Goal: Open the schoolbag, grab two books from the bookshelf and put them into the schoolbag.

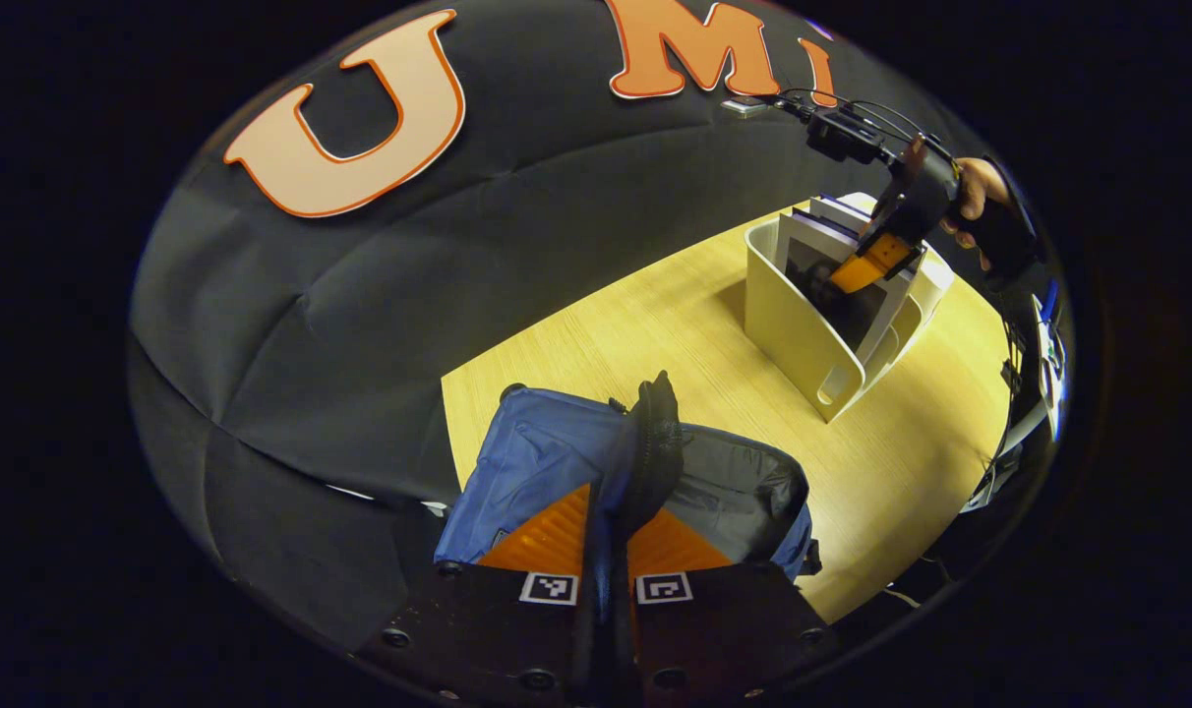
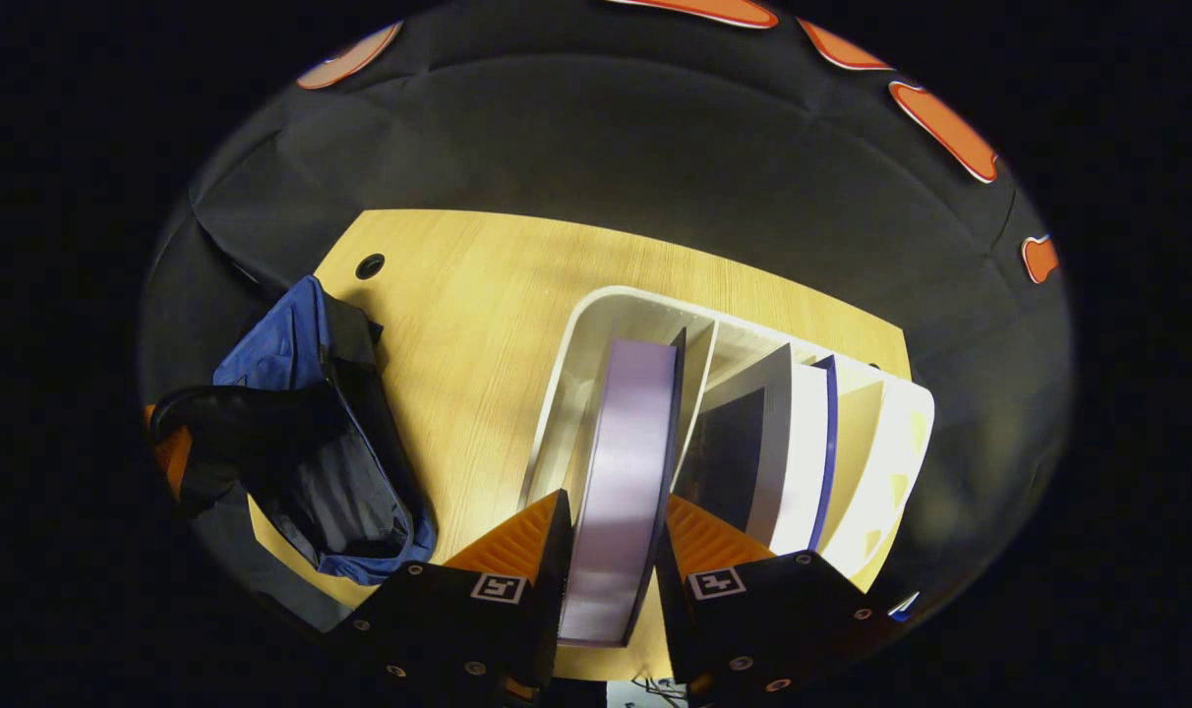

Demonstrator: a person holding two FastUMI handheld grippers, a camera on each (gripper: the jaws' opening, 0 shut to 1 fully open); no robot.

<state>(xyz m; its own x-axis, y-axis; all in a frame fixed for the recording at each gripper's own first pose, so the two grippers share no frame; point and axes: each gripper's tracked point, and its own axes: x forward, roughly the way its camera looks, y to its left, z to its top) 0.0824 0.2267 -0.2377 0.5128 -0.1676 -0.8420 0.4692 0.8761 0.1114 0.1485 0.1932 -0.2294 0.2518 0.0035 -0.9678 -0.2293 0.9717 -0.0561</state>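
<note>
Two ribbed orange tools, smooth book

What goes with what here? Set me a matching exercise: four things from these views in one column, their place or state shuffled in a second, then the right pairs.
Things:
1. schoolbag
2. lilac-edged book
3. second book
4. left gripper

States:
A. stands in the white bookshelf's next slot, untouched
B. lies open on the wooden table
C. clamped between the right gripper's fingers
D. shut on the bag's black edge, holding it up

Pairs: 1-B, 2-C, 3-A, 4-D
</note>
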